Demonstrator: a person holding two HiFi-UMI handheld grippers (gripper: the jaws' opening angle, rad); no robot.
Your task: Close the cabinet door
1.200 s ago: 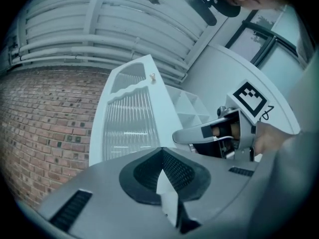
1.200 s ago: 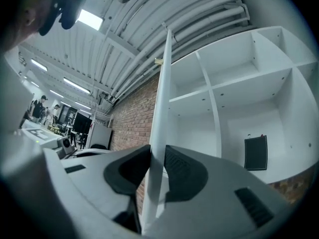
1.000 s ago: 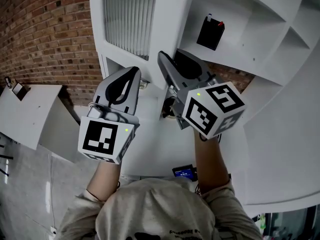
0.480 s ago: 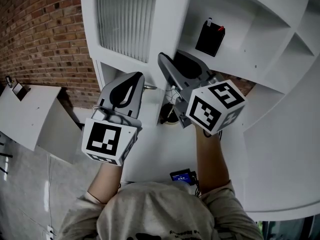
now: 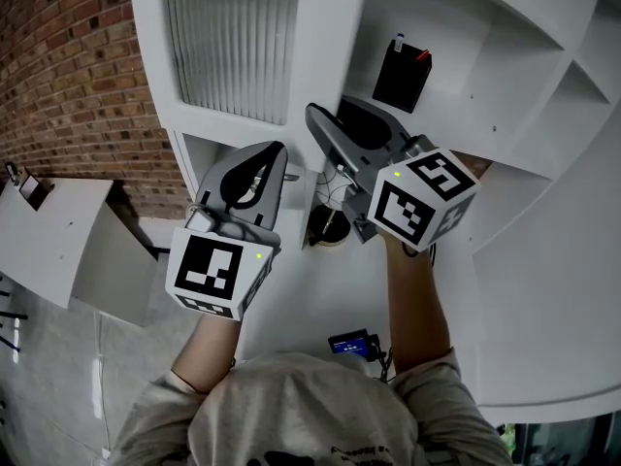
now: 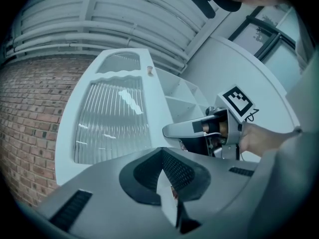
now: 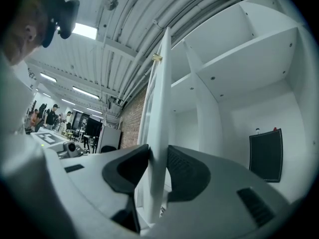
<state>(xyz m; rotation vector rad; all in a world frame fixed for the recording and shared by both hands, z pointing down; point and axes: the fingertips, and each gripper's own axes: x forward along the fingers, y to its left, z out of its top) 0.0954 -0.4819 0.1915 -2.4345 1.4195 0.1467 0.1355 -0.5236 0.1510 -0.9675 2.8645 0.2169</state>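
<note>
The white cabinet door [image 5: 322,37] with a ribbed glass panel [image 5: 228,37] stands ajar in front of white shelves [image 5: 485,56]. My right gripper [image 5: 316,116] straddles the door's free edge. In the right gripper view the edge [image 7: 160,83] runs up between the jaws [image 7: 158,151], which are opening. My left gripper [image 5: 277,149] is shut on nothing, its tip by the door's lower frame, left of the right gripper. The left gripper view looks over the shut jaws [image 6: 162,151] at the glass panel [image 6: 112,118] and the right gripper [image 6: 180,130].
A black box [image 5: 400,74] stands on a shelf inside the cabinet and also shows as a black box [image 7: 265,155] in the right gripper view. A brick wall [image 5: 68,76] and a low white cabinet [image 5: 58,241] are to the left. People stand far off [image 7: 45,116].
The door has swung, so its glass face shows wider and further left in the head view. Both grippers have moved along with it. The left gripper has come closer to the door's lower frame.
</note>
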